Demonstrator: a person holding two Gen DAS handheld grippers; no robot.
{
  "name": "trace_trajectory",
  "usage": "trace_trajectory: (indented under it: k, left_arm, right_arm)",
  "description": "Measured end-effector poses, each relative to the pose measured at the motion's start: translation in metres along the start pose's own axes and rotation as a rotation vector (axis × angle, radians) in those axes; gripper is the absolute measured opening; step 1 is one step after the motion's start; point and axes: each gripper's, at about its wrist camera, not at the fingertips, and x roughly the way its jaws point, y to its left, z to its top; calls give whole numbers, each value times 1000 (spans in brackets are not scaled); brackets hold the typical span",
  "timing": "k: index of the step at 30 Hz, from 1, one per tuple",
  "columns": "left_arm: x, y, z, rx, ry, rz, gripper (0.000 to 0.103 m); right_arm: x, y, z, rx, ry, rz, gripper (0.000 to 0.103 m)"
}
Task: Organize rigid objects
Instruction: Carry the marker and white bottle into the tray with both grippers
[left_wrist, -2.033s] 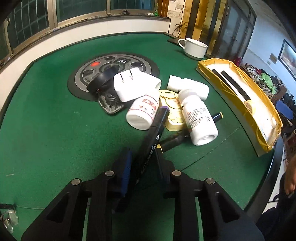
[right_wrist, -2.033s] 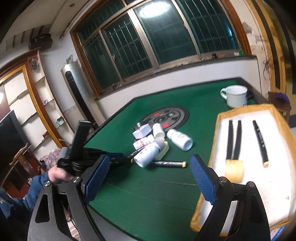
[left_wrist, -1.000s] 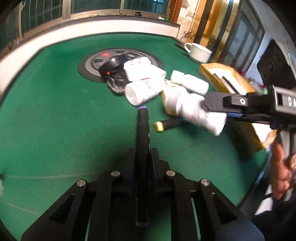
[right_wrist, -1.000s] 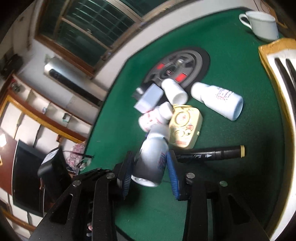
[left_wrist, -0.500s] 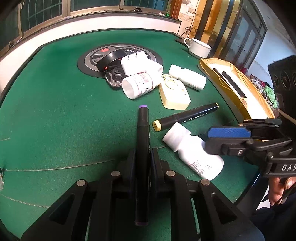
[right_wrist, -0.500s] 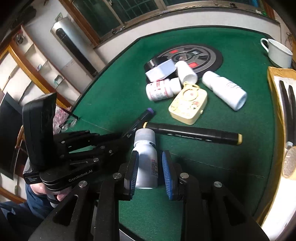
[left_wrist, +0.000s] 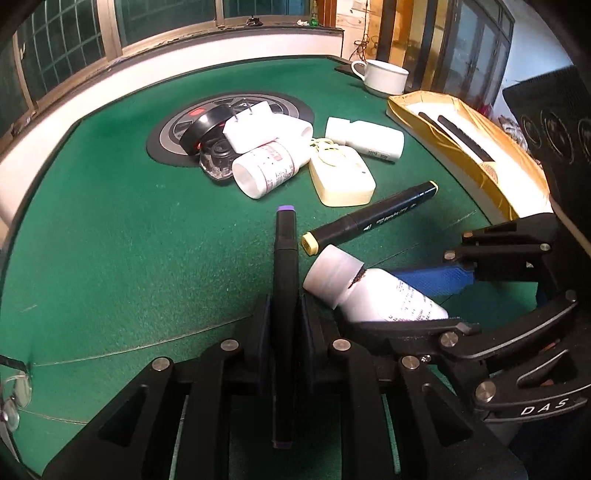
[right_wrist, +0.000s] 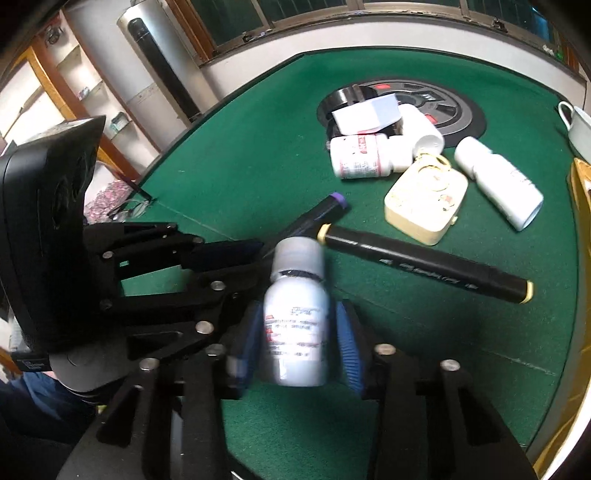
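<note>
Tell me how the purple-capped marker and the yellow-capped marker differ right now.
The purple-capped marker is clamped in the left gripper; the yellow-capped marker lies free on the green table. In the left wrist view the purple one points straight ahead along the fingers, while the yellow one lies slanted across the felt. Both have black barrels.

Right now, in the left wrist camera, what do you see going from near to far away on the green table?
Purple-capped marker in the left gripper → yellow-capped marker → cream case → round black panel → white cup.
</note>
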Motion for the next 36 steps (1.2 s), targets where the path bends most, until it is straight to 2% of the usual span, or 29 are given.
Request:
trace_trajectory:
  k: [2, 11, 16, 19, 23, 26, 36]
  left_arm:
    - [0, -1, 0, 5, 11, 11, 15]
    - [-1, -5, 1, 15, 43, 31, 16]
    - [-1, -7, -1, -1, 12, 39, 13]
    - [-5, -1, -3, -51, -3, -3, 12]
    - [-23, 8, 2, -112, -70, -93, 12]
    - [-30, 8, 8, -137, -92, -137, 12]
    - [-39, -16, 33, -160, -136, -215, 12]
  right_arm:
    - [-3, -1, -3, 3, -4, 2, 30]
    - [-23, -7, -20, -22, -46, -125, 30]
    - [-26, -14, -25, 16, -66, -101, 30]
    - [-30, -17, -26, 36, -85, -90, 30]
    - [-39, -24, -30, 64, -110, -67, 30]
    - [-44, -27, -31, 82, -132, -47, 30]
    - [-70, -43, -36, 143, -208, -23, 30]
